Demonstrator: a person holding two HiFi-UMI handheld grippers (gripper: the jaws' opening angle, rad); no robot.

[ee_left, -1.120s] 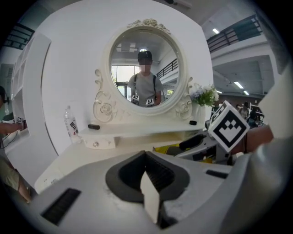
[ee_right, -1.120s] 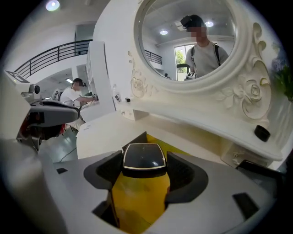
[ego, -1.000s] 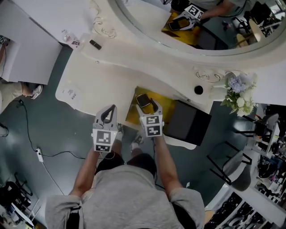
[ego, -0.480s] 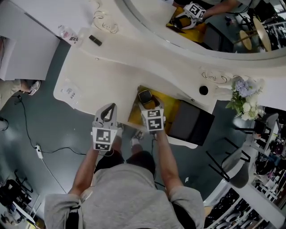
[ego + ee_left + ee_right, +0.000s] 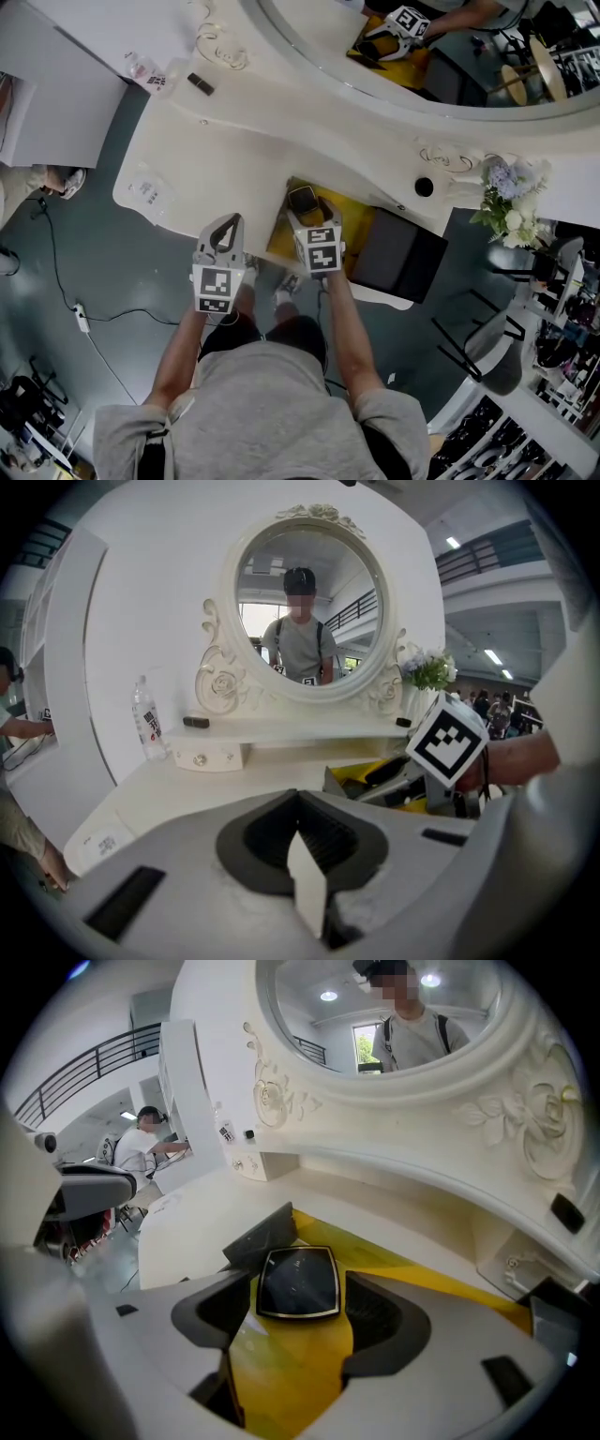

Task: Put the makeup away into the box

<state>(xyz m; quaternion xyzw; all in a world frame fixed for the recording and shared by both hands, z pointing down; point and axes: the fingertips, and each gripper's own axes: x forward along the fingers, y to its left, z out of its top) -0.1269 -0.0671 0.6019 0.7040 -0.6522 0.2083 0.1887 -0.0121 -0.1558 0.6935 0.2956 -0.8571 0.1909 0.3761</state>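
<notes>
Two grippers hang over the front edge of a cream vanity table, whose top is smooth and curved. An oval mirror in a carved, scrolled frame fills the 12 o'clock side. Well off at 10 o'clock stand a clear water bottle and a small black bar. At 3 o'clock are a bunch of pale flowers and a small black round thing.

The right gripper is clamped on the compact, a flat, glossy black square with rounded corners and a thin gold rim. It is held just above a bright yellow panel. A matt black box sits touching the panel's 3 o'clock side, and a dark grey flap rises at the panel's 9 o'clock edge, close to the compact.

The left gripper hovers at 9 o'clock from the right one, its jaws closed together on nothing, over bare tabletop.

Against half a second ago little differs: the compact stays over the same end of the panel, and the left gripper has not shifted.
</notes>
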